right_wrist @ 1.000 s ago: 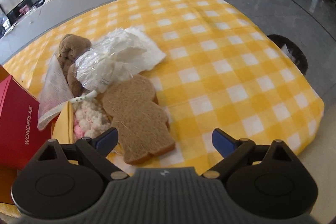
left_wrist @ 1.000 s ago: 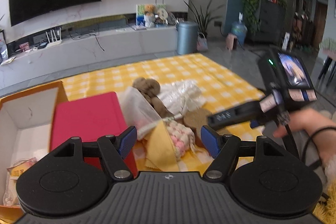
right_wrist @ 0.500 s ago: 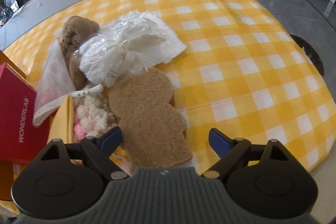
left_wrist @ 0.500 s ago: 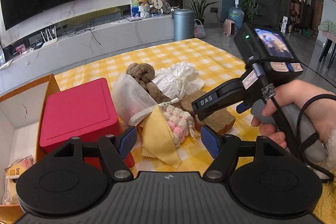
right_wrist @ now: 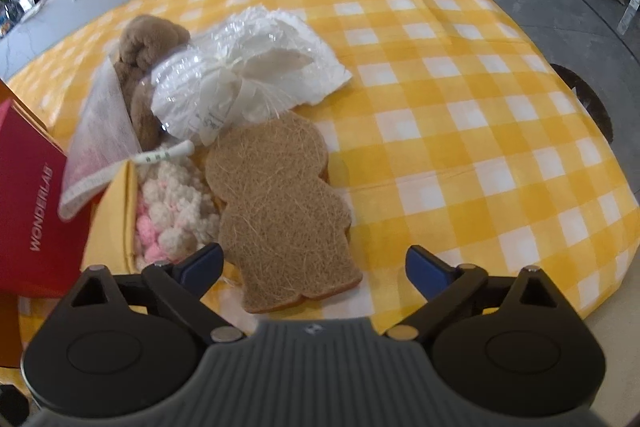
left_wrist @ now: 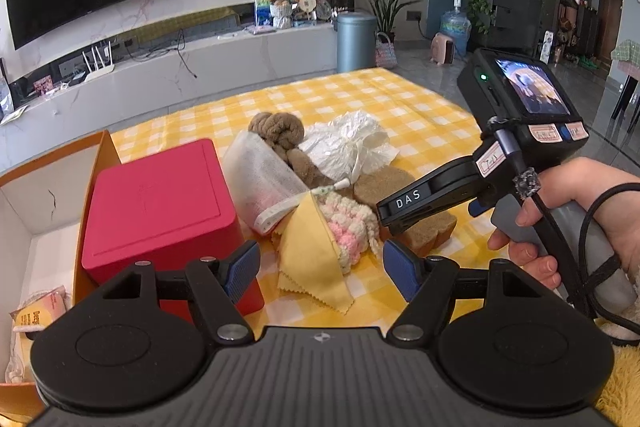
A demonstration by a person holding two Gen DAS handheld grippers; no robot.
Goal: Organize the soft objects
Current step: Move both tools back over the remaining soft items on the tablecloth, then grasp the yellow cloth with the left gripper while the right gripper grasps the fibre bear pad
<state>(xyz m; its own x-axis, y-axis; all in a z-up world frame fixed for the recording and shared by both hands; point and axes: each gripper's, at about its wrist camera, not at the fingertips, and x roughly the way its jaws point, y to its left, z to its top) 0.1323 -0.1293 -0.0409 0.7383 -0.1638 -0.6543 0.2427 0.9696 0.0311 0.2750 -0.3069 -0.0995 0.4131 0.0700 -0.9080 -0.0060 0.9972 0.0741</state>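
While my left gripper (left_wrist: pixel 320 265) hangs with its jaws spread and nothing between them, its camera catches what the other cannot: my right hand (left_wrist: pixel 576 223) around the handle of the right gripper (right_wrist: pixel 313 267), whose black fingers reach over the brown bear-shaped sponge (left_wrist: pixel 404 205). From the right wrist view I see that sponge (right_wrist: pixel 280 211) whole, lying flat on the yellow checked cloth (right_wrist: pixel 460 131), its lower part between my wide-apart pads; those jaws have just been opening and press on nothing.

The soft things lie bunched together on the cloth. A pink-and-white knitted piece (right_wrist: pixel 172 211) touches the sponge's left edge, with a yellow wiping cloth (left_wrist: pixel 316 259) draped over it. Behind them sit a white plastic-wrapped bundle (right_wrist: pixel 244 75), a brown plush toy (right_wrist: pixel 148 43) and a white mesh pouch (left_wrist: pixel 260 179).

Only the left view shows the red box (left_wrist: pixel 160 203) from above and the open cardboard box (left_wrist: pixel 48 195) beside it, where some packets lie. The red box crowds the pile's left side.
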